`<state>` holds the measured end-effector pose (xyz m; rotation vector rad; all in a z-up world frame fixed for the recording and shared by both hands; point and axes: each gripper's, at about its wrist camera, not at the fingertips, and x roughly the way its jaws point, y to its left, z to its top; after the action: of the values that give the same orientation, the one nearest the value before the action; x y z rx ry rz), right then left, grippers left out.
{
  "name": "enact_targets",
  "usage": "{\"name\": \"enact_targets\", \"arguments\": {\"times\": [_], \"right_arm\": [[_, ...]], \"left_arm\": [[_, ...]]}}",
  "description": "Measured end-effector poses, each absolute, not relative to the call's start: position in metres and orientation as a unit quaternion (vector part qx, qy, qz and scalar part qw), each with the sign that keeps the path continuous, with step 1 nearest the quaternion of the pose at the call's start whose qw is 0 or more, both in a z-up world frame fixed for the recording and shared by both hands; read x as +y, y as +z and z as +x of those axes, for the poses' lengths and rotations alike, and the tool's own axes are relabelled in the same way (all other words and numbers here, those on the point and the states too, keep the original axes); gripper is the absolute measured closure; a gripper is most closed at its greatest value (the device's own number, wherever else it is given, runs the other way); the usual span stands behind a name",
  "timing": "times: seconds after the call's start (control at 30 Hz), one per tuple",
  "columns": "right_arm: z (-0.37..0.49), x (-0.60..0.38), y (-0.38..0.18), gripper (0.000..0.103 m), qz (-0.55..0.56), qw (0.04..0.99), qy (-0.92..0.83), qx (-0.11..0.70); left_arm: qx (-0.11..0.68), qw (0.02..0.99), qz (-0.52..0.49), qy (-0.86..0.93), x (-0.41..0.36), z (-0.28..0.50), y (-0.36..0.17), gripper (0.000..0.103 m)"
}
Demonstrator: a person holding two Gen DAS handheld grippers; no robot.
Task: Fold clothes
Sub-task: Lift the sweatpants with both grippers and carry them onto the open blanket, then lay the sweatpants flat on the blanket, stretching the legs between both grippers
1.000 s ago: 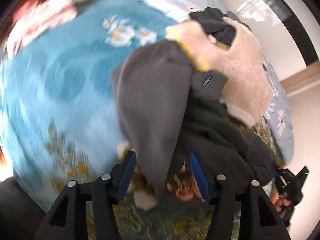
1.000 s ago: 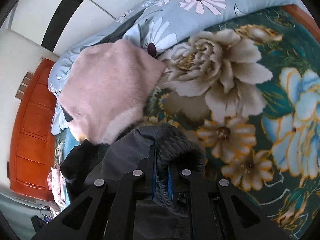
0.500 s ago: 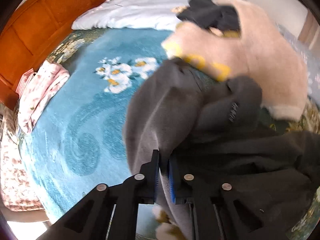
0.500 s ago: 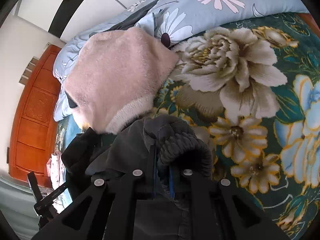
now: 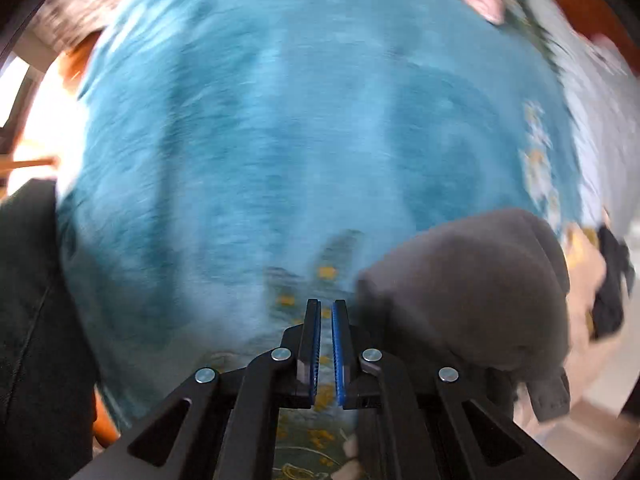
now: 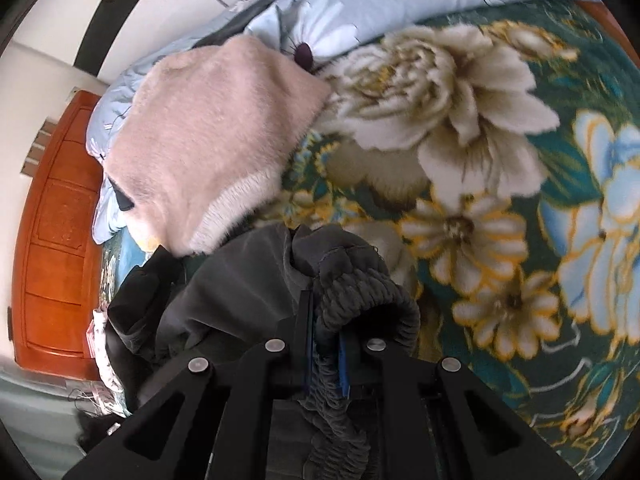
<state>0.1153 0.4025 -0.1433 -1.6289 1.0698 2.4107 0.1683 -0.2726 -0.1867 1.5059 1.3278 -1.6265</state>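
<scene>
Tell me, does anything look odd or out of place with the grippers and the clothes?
Yes. The left gripper has its jaws nearly shut, yet no cloth shows between them; the grey garment bulges beside it, to the right. Only the right gripper pinches the garment's ribbed cuff, so the piece hangs bunched from one end.

Your left gripper (image 5: 326, 308) sits over the blanket (image 5: 280, 140), with the bunched garment (image 5: 472, 292) just right of its fingers. Your right gripper (image 6: 325, 320) has the garment's ribbed hem (image 6: 360, 292) between its fingers. A plush sweater (image 6: 208, 136) lies beyond it to the left, against the pillow (image 6: 360, 4); the floral bedspread (image 6: 500, 184) spreads right.
</scene>
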Motion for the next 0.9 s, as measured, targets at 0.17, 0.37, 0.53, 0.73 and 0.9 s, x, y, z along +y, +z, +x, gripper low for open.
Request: {"name": "enact_targets", "arguments": {"times": [0.17, 0.37, 0.53, 0.73, 0.9], "right_arm": [[0.113, 0.400, -0.141, 0.091, -0.529, 0.026, 0.776, 0.342], [0.112, 0.396, -0.138, 0.091, -0.534, 0.029, 0.777, 0.332], [0.110, 0.396, -0.140, 0.091, -0.537, 0.031, 0.774, 0.333], [0.106, 0.391, -0.141, 0.091, -0.546, 0.031, 0.772, 0.325], [0.107, 0.388, -0.142, 0.091, -0.552, 0.036, 0.768, 0.322]], "left_arm": [[0.409, 0.241, 0.539, -0.695, -0.260, 0.142, -0.142, 0.094], [0.231, 0.115, 0.534, -0.805, -0.187, 0.097, -0.099, 0.037], [-0.005, 0.041, 0.568, -0.822, -0.101, 0.063, -0.114, 0.031], [-0.207, 0.054, 0.584, -0.783, -0.067, 0.052, -0.162, 0.031], [-0.242, 0.053, 0.583, -0.774, -0.079, 0.047, -0.186, 0.037]]}}
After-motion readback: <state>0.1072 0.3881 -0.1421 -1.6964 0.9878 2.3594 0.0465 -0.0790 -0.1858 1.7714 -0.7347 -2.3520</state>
